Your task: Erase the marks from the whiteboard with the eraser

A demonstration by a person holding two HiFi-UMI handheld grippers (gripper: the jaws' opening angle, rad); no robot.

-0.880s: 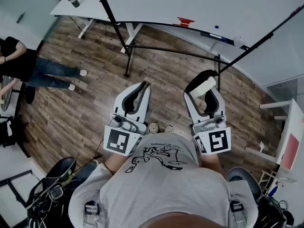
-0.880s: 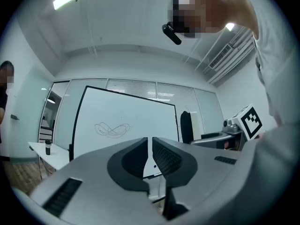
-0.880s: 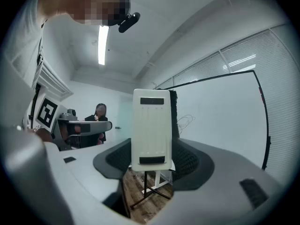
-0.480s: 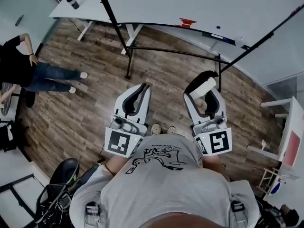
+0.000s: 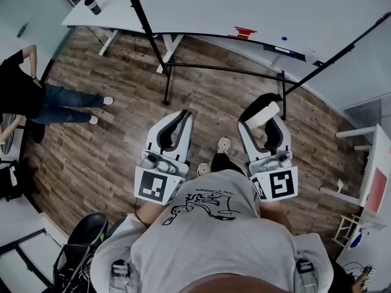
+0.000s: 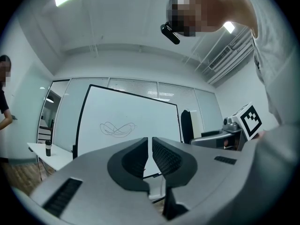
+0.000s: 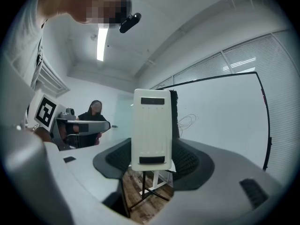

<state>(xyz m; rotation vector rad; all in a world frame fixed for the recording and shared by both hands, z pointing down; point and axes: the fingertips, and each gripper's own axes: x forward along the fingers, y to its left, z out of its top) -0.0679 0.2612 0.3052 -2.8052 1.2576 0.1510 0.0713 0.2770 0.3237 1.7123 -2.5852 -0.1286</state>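
The whiteboard [image 5: 244, 5] stands on a black frame ahead of me, and its thin looping marks [image 6: 117, 128] show in the left gripper view. The same marks [image 7: 187, 122] appear faintly in the right gripper view, behind the eraser. My right gripper [image 5: 263, 112] is shut on the eraser [image 7: 151, 130], a white block with black felt on its far side, held upright between the jaws. My left gripper [image 5: 181, 116] is shut with nothing in it; its pads [image 6: 161, 156] nearly touch. Both grippers hover over the wood floor, short of the board.
The board's black stand legs [image 5: 165, 78] spread over the floor in front. A red object [image 5: 244, 32] and markers [image 5: 287, 50] lie on its tray. A white table [image 5: 116, 14] with a cup [image 5: 93, 3] stands far left, near a standing person [image 5: 36, 93]. A chair [image 5: 79, 249] sits lower left.
My foot has stepped forward between the grippers, and the view has shifted slightly toward the board. The person at the left has raised an arm. Both grippers keep their hold and pose.
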